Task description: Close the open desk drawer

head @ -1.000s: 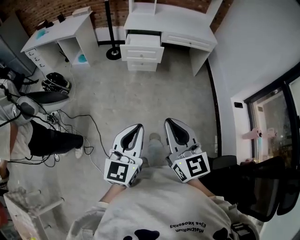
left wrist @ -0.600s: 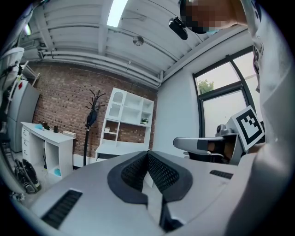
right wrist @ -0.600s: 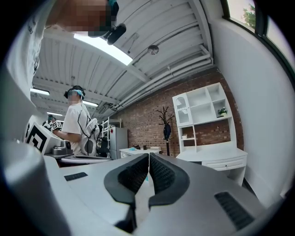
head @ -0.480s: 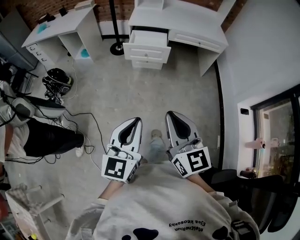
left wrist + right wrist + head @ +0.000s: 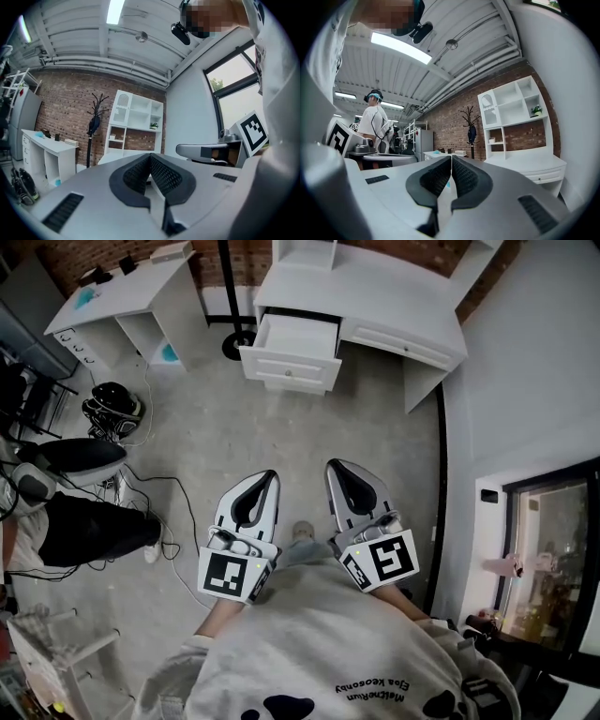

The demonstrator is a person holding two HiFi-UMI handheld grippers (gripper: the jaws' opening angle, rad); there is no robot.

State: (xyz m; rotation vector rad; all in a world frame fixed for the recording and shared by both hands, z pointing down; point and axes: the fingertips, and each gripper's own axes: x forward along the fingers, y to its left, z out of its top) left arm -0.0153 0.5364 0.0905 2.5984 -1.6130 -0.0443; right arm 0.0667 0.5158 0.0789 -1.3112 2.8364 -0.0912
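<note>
Your left gripper [image 5: 265, 480] and right gripper [image 5: 337, 468], jaws pressed together on nothing, point toward the open drawer [image 5: 289, 354] far ahead, the left marginally nearer.

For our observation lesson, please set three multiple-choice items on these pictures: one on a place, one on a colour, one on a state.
1. In the head view, where on the desk is the open drawer?
A left end; B middle; C right end.
2. What colour is the drawer?
A brown; B white; C black.
3. How do the jaws of the left hand-held gripper stand?
A wide apart; B clamped on a knob; C together, empty.

Answers:
1 A, the drawer juts out from the desk's left end.
2 B, its front and inside are white.
3 C, the left gripper view shows them meeting with nothing between.
</note>
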